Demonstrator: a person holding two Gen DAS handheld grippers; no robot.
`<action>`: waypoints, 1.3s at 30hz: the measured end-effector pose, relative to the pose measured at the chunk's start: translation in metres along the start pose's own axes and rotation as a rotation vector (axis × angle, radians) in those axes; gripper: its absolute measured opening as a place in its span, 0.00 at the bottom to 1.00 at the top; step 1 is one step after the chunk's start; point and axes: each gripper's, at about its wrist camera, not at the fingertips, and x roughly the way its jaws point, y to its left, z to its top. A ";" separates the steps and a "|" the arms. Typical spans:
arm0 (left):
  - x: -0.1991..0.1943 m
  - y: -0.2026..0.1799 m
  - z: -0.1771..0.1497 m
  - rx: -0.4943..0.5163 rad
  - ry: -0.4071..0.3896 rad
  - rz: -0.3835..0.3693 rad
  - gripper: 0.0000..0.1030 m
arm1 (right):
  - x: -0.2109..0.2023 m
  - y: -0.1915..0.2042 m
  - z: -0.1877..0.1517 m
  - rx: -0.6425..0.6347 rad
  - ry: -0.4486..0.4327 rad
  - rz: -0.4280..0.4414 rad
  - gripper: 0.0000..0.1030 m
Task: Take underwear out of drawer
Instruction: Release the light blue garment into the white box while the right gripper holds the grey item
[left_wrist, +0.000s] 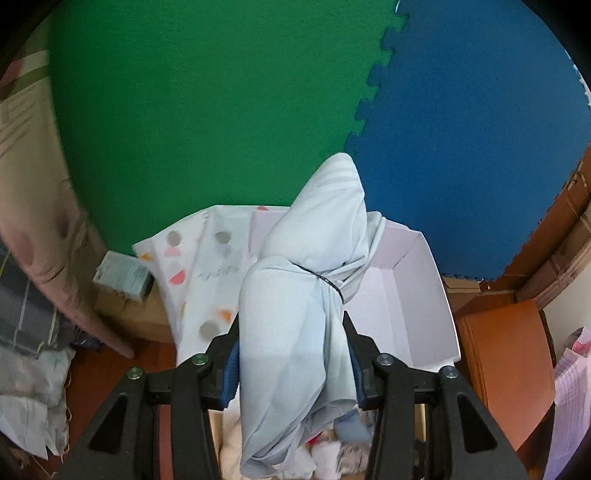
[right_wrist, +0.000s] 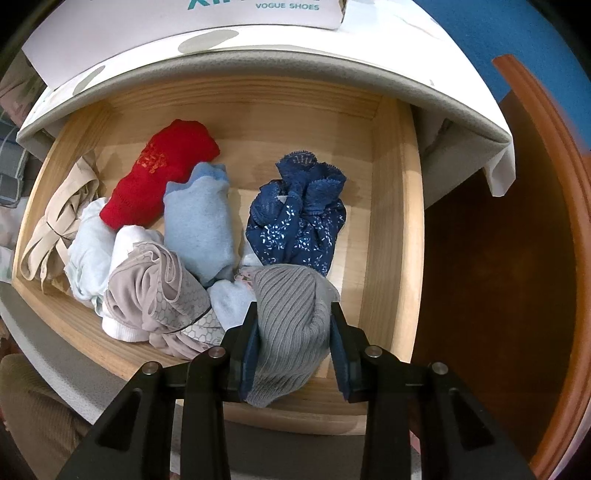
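Right wrist view: a rolled grey ribbed-knit underwear bundle (right_wrist: 291, 325) sits pinched between the jaws of the right hand-held gripper (right_wrist: 293, 347), just above the front of the open pale wooden drawer (right_wrist: 391, 221), where red, light-blue and navy lace rolls remain. It looks light, soft and squashy, so a grip across the thick middle should hold best. The left hand-held gripper (left_wrist: 293, 358) is clamped on a pale blue-grey cloth bundle tied with a black band (left_wrist: 295, 317), raised over the white open cardboard box (left_wrist: 424, 280).
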 end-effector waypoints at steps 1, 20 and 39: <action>0.012 -0.003 0.006 0.005 0.011 0.004 0.45 | -0.002 -0.002 -0.001 0.000 -0.001 -0.001 0.30; 0.159 0.009 -0.010 -0.087 0.270 0.149 0.47 | -0.010 -0.011 -0.004 0.000 -0.016 0.008 0.31; 0.112 -0.004 -0.006 -0.033 0.221 0.112 0.59 | -0.012 -0.014 -0.002 0.014 -0.022 0.008 0.31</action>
